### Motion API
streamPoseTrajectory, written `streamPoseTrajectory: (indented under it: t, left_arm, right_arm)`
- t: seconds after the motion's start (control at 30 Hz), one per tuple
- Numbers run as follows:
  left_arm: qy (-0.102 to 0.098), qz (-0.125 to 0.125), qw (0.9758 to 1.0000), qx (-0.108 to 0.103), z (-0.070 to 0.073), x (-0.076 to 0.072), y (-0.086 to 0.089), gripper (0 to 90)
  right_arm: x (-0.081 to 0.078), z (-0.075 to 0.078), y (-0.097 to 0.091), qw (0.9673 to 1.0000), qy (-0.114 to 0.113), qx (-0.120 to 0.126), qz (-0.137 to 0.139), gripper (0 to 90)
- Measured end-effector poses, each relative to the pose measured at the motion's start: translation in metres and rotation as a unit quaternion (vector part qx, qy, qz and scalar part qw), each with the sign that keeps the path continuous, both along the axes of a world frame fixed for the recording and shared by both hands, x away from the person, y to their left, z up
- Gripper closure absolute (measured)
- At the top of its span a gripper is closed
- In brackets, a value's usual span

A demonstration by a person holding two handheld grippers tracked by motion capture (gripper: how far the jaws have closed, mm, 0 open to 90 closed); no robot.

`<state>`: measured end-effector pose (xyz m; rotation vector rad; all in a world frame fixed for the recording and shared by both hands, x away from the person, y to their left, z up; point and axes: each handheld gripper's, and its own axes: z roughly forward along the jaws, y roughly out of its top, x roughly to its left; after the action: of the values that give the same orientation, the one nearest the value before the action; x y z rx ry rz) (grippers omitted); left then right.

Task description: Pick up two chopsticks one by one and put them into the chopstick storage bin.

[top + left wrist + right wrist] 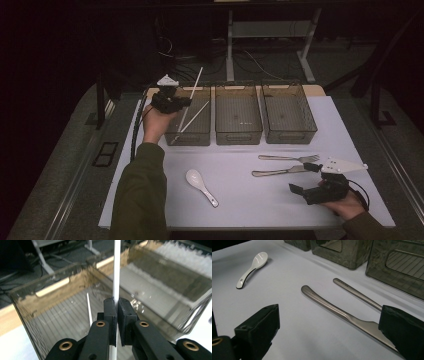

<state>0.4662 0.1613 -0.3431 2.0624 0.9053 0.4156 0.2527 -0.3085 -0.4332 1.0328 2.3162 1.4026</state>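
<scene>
A white mat [240, 195] covers the table in a dim room. At ten o'clock the left gripper [116, 305] pinches a white chopstick [116, 270] over the left bin [200, 131], likely joining its mate [196, 116]. At four o'clock the right gripper [314, 180] gapes empty by the knife [342, 312], probably next. No legible writing.

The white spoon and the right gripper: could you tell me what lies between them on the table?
Only bare white table separates the spoon from the right gripper in the high view.
</scene>
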Motion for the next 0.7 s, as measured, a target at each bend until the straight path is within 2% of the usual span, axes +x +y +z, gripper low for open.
streamPoseTrajectory:
  t: [0.07,0.23,0.33,0.47,0.7]
  left_arm:
    - [0.007,-0.001,0.9999,0.01,-0.007,0.001,-0.001,85.1]
    - [0.023,-0.001,0.9996,0.017,-0.021,0.002,0.003,85.0]
    - [0.03,0.005,0.9995,0.011,-0.025,0.002,0.004,84.9]
    - [0.03,0.006,0.9994,0.017,-0.026,0.003,0.004,84.7]
    - [0.034,0.025,0.9977,0.052,-0.032,0.007,0.0,83.9]
  right_arm:
    - [0.0,0.0,0.0,1.0,0.0,0.0,0.0,3.6]
    - [0.0,0.0,0.0,1.0,-0.002,-0.001,0.002,3.6]
    - [0.0,0.0,0.0,1.0,-0.001,-0.001,0.002,3.6]
    - [0.0,0.0,0.0,1.0,-0.002,-0.003,0.002,3.6]
    - [0.0,0.0,0.0,1.0,-0.002,-0.003,0.003,3.6]
